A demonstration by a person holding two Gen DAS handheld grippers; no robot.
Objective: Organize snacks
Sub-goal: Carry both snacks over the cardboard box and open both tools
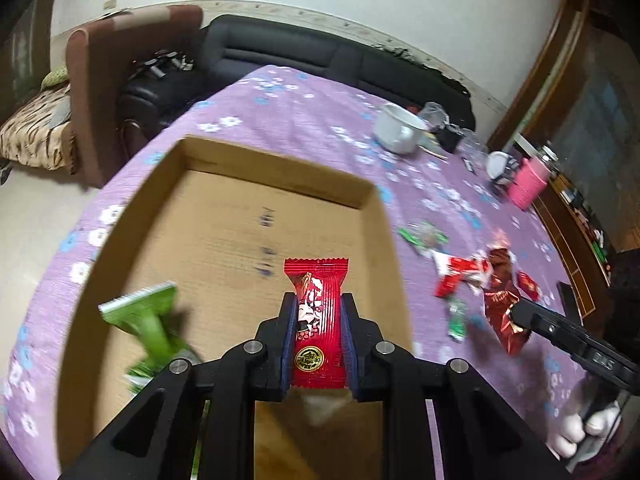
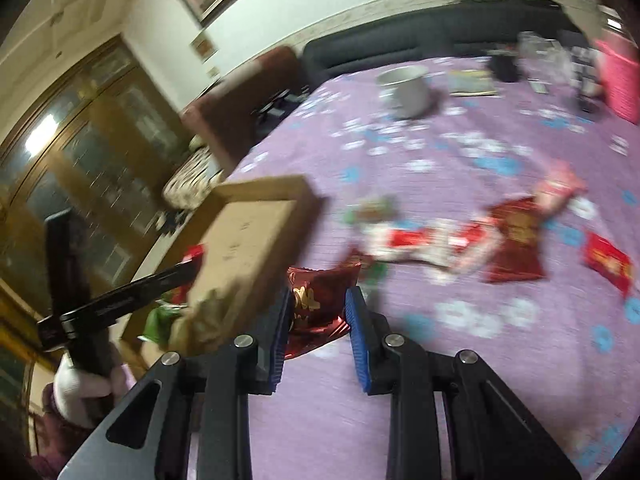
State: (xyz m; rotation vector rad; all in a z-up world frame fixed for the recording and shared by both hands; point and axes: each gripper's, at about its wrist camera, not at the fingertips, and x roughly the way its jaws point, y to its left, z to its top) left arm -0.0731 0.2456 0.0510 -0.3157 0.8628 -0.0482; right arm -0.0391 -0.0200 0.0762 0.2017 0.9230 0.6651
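Right now my left gripper (image 1: 318,336) has its jaws clenched on a red snack packet (image 1: 317,320), which stands upright between the blue pads with its crimped top edge pointing away from me. It hangs over the open cardboard box (image 1: 224,216), near the box's near right part. A green snack packet (image 1: 150,320) is blurred at the near left of the box; I cannot tell whether it is resting on the bottom.

My right gripper (image 2: 318,316) has its jaws clamped on a dark red foil packet (image 2: 320,300), crumpled and tilted, held off the purple flowered cloth of the counter (image 2: 440,380). In the left wrist view the same packet hangs from the right jaws, to the right of the box. In the right wrist view the box sits left of my right jaws, with the left gripper's black arm reaching across it.

A scatter of snacks (image 1: 472,272) lies loose on the counter to the right of the box: red-and-white wrappers, green ones, another dark red foil packet and a small red packet (image 2: 608,262) at the far right. Farther off stand a white cup (image 1: 398,128) and a pink container (image 1: 528,182). A dark sofa (image 1: 304,54) runs behind the counter.

A white-gloved hand (image 1: 588,432) grips the right gripper's handle.
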